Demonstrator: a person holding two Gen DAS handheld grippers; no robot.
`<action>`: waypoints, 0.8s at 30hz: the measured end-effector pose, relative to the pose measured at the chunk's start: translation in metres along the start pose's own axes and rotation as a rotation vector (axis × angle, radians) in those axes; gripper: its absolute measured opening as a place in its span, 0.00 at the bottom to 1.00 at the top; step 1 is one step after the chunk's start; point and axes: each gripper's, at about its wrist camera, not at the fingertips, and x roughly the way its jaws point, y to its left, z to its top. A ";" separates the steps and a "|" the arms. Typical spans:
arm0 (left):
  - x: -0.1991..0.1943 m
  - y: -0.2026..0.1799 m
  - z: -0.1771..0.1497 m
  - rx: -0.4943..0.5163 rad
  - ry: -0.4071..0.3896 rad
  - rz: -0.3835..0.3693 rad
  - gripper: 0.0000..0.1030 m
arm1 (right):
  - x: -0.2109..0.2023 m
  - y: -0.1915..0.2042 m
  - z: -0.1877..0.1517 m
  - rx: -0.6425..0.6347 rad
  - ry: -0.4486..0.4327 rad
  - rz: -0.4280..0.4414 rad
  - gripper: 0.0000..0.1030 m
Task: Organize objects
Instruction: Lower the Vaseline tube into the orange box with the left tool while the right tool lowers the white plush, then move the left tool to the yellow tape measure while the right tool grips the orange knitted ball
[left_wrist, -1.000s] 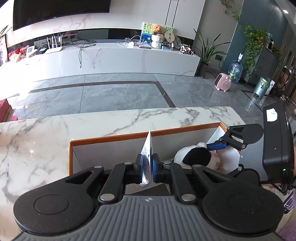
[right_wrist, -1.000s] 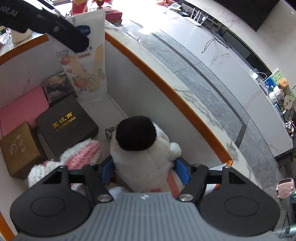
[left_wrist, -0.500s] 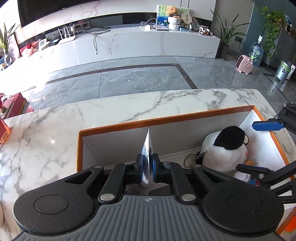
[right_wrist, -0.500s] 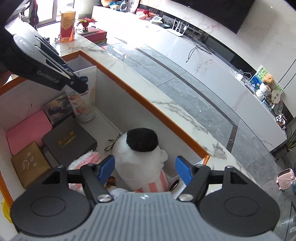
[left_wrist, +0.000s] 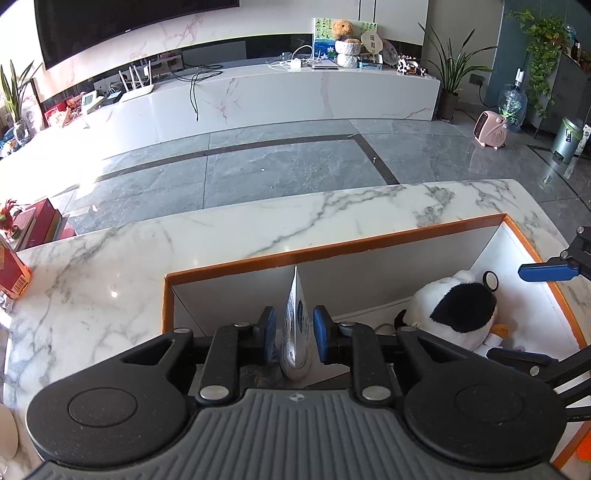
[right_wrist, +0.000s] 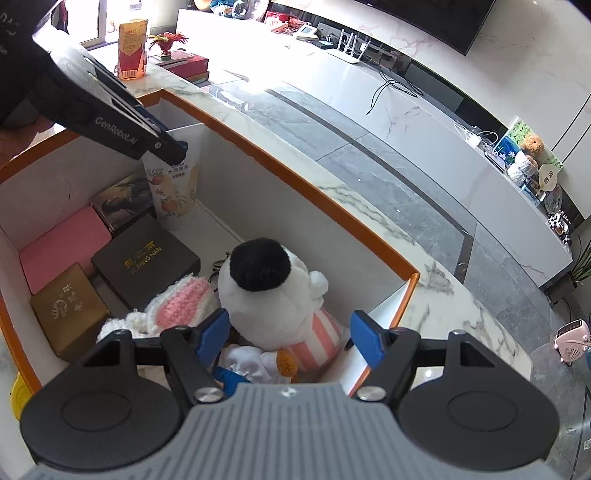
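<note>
A white tube with fruit print stands upright in the far left corner of the orange-rimmed white box. My left gripper is around the tube and its jaws are opening, with a gap showing on both sides of the tube. From the right wrist view the left gripper reaches down at the tube's top. A black-and-white plush toy sits at the box's right end. My right gripper hangs open above and behind it, touching nothing. The plush toy also shows in the left wrist view.
Inside the box lie a black gift box, a brown box, a pink box, a picture-printed box and a pink-and-white crocheted piece. The box sits on a marble counter that carries an orange carton.
The left jaws, shut on the tube before, have parted from it. The right gripper has lifted up and back from the plush toy, which stays in the box.
</note>
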 end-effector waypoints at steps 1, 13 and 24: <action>-0.006 0.000 0.000 0.002 -0.012 -0.004 0.31 | -0.002 0.001 -0.001 0.001 -0.001 0.000 0.72; -0.097 -0.021 -0.023 0.050 -0.139 -0.061 0.42 | -0.056 0.019 -0.010 0.030 -0.047 0.025 0.72; -0.153 -0.041 -0.072 0.110 -0.193 -0.115 0.44 | -0.114 0.041 -0.037 0.098 -0.080 0.044 0.71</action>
